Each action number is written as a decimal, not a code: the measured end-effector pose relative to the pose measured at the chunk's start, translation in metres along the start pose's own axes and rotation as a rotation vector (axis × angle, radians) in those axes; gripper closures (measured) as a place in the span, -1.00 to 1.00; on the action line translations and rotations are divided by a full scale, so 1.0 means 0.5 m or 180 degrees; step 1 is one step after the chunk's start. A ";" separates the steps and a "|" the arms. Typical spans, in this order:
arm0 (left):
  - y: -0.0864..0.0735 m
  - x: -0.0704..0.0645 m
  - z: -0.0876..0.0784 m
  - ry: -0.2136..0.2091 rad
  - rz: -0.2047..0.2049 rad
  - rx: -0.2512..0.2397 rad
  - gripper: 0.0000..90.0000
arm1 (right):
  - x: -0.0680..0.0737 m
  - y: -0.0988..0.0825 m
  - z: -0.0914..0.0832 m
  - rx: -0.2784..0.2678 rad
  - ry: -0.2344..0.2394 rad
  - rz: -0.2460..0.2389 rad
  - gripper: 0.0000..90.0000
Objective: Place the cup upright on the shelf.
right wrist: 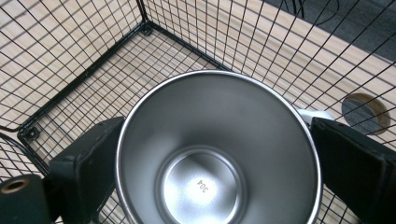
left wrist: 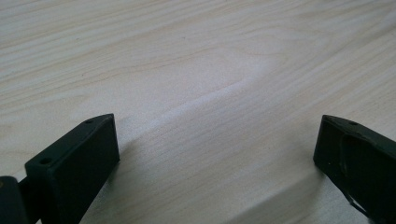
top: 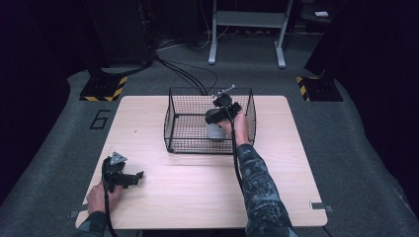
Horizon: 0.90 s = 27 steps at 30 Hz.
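Right tongs (right wrist: 215, 154) clamped round a steel cup (right wrist: 217, 154) inside the wire basket (top: 173, 121), left tongs (left wrist: 217, 154) gaping wide over bare desk (left wrist: 196, 70).

The number "304" was stamped on the inside bottom of the steel cup (right wrist: 219, 154), read from the right gripper view. A large dark "6" (top: 100, 119) was marked on the grey floor, left of the table's far-left corner.

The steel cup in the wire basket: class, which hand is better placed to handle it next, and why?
The right. The right gripper has its jaws either side of the cup inside the basket; the left gripper is open over bare table, far off.
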<state>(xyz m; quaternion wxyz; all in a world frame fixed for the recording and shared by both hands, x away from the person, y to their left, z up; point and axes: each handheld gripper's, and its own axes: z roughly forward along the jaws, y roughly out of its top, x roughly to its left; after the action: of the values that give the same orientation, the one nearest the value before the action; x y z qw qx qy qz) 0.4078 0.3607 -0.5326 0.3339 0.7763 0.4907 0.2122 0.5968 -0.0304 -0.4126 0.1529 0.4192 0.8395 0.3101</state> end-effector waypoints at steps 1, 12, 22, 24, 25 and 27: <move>0.000 0.000 0.000 0.0000 0.0000 0.0000 -1.00 | 0.000 0.000 0.000 0.0000 0.0000 0.0000 -0.87; 0.000 0.000 0.000 0.0001 0.0000 0.0001 -1.00 | -0.003 -0.004 0.006 0.0096 0.0018 0.0039 -0.87; 0.000 0.000 0.000 0.0001 -0.0001 0.0000 -1.00 | -0.002 -0.016 -0.001 0.0158 0.0014 -0.0033 -0.88; 0.000 0.000 0.000 0.0001 -0.0001 0.0000 -1.00 | 0.003 -0.017 -0.003 0.0187 -0.0006 -0.0047 -0.88; 0.000 0.000 0.000 0.0000 -0.0001 0.0001 -1.00 | 0.004 -0.017 -0.003 0.0186 -0.0015 -0.0070 -0.88; 0.000 0.000 0.000 0.0001 -0.0001 0.0000 -1.00 | 0.006 -0.018 -0.003 0.0191 -0.0019 -0.0050 -0.88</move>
<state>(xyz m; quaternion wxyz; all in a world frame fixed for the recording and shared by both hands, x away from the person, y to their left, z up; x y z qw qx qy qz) 0.4078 0.3607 -0.5326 0.3338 0.7762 0.4909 0.2123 0.5886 -0.0325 -0.4175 0.1453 0.4180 0.8512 0.2823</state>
